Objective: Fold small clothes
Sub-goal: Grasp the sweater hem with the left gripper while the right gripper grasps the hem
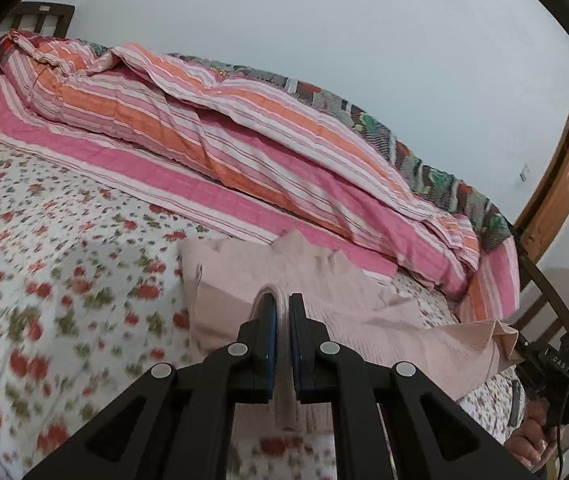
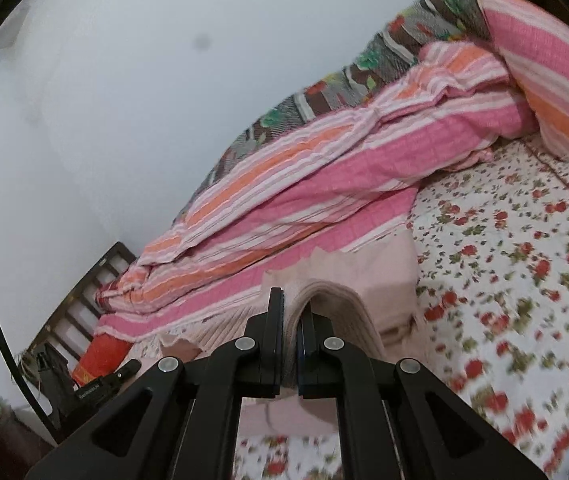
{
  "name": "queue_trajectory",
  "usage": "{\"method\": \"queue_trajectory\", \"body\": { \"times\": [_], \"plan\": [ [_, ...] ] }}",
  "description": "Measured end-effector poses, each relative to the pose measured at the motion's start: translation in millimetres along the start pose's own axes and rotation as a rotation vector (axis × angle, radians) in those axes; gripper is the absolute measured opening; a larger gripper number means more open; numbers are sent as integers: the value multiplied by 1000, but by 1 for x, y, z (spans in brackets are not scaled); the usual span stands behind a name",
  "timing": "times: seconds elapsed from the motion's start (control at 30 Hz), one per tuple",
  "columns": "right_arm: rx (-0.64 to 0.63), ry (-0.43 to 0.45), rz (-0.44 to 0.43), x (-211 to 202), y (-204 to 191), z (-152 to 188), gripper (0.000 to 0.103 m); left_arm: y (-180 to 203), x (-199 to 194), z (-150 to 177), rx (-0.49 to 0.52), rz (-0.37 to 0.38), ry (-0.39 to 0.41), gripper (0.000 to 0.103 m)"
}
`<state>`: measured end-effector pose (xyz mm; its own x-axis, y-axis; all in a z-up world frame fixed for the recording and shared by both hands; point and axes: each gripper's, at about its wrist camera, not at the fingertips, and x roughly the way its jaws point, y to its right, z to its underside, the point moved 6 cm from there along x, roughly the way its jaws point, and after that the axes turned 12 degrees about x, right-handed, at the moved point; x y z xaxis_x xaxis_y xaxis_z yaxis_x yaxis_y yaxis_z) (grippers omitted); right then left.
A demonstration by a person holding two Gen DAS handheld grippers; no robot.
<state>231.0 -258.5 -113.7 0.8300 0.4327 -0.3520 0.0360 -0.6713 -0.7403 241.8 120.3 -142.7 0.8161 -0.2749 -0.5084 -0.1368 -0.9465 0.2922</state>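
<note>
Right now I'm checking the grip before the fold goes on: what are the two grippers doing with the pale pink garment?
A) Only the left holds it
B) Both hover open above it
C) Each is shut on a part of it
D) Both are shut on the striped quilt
C: the left gripper and right gripper each have their jaws closed on the pale pink ribbed garment, raised off the floral bedsheet.

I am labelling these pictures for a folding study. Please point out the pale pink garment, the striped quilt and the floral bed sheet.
pale pink garment (image 1: 364, 304): left wrist view, the ribbed cloth beyond the jaws.
striped quilt (image 1: 212, 120): left wrist view, an orange stripe on its heaped middle.
floral bed sheet (image 2: 504, 240): right wrist view, bare printed area.
</note>
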Motion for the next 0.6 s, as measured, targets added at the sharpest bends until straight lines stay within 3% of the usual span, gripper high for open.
{"method": "queue_trajectory", "body": {
  "times": [0.3,0.6],
  "plan": [
    [75,-109,91,90,41,-24,5,-9,69,-24,0,-53,-39,7],
    [99,-157,150,147,60,-35,6,-17,124,-33,-20,-120,-91,7]
  ]
}}
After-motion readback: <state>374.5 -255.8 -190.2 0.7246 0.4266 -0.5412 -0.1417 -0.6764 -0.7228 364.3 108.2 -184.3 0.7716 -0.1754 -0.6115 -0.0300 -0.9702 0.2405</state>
